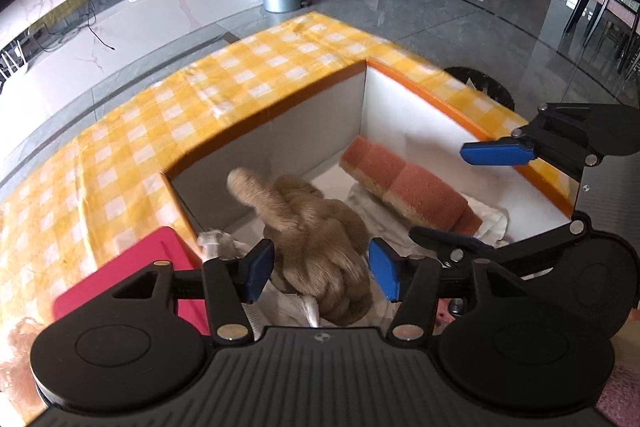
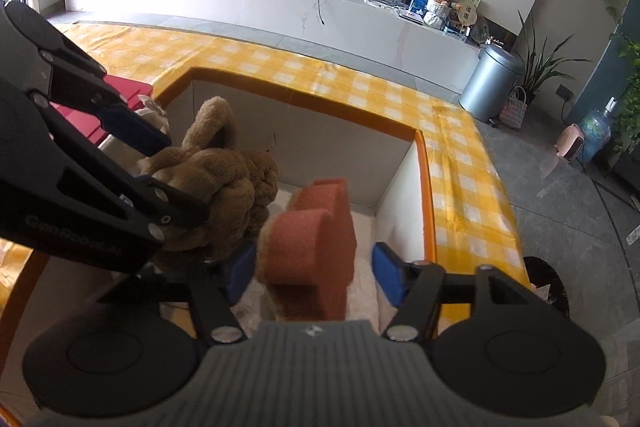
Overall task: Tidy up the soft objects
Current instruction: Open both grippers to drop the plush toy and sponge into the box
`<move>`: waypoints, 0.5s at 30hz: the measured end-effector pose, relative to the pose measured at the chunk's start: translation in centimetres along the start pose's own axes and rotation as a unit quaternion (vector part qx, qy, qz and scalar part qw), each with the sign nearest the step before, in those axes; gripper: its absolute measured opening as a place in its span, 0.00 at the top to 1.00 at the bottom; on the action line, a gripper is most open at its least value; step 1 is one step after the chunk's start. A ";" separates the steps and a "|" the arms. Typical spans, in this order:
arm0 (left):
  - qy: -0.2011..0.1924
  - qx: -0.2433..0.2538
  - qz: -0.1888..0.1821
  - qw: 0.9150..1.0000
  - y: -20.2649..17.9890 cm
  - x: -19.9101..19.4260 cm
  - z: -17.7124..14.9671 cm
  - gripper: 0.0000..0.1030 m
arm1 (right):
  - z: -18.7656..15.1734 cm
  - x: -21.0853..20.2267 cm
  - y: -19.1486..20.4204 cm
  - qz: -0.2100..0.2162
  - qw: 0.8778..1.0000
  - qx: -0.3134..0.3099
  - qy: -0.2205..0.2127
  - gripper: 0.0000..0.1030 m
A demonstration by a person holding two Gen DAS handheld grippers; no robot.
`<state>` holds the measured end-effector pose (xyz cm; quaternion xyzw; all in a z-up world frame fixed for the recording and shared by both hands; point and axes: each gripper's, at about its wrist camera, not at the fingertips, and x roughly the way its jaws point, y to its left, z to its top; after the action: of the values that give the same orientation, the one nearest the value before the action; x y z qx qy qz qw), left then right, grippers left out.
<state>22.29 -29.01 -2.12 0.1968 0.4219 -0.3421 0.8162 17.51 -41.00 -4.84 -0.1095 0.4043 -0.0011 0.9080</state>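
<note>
Inside the white box (image 1: 400, 95) with the orange rim, the brown knotted plush (image 1: 316, 251) sits between the spread pads of the left gripper (image 1: 320, 269), which do not press on it. The orange sponge (image 2: 316, 247) lies between the equally parted pads of the right gripper (image 2: 314, 273), its long axis running toward the box's far corner. Each hand is nearest its own item. The box walls stand close on both sides; open room is overhead.
</note>
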 end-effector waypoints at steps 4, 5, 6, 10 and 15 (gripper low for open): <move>-0.001 0.002 -0.001 1.000 0.0 -2.1 0.5 0.34 | 0.5 -1.4 -0.2 -0.013 1.000 0.005 0.014 0.32; 0.002 0.001 -0.004 1.000 0.0 -2.6 0.6 0.34 | 0.6 -1.8 -0.4 -0.013 1.000 0.012 0.017 0.29; 0.005 0.000 -0.007 1.000 0.0 -3.1 0.7 0.34 | 0.8 -2.4 -0.7 -0.009 0.999 0.023 0.022 0.28; 0.012 -0.001 -0.013 1.000 -0.1 -5.1 0.7 0.34 | 1.5 -4.5 -1.3 0.006 0.997 0.070 0.042 0.25; 0.039 -0.006 -0.028 0.999 -0.2 -7.3 -0.1 0.34 | 1.9 -7.1 -1.4 0.016 0.989 0.135 0.063 0.14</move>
<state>19.14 -26.19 3.88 0.1934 0.4610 -0.3547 0.7901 14.24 -41.35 1.88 0.0211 0.4585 -0.0486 0.8871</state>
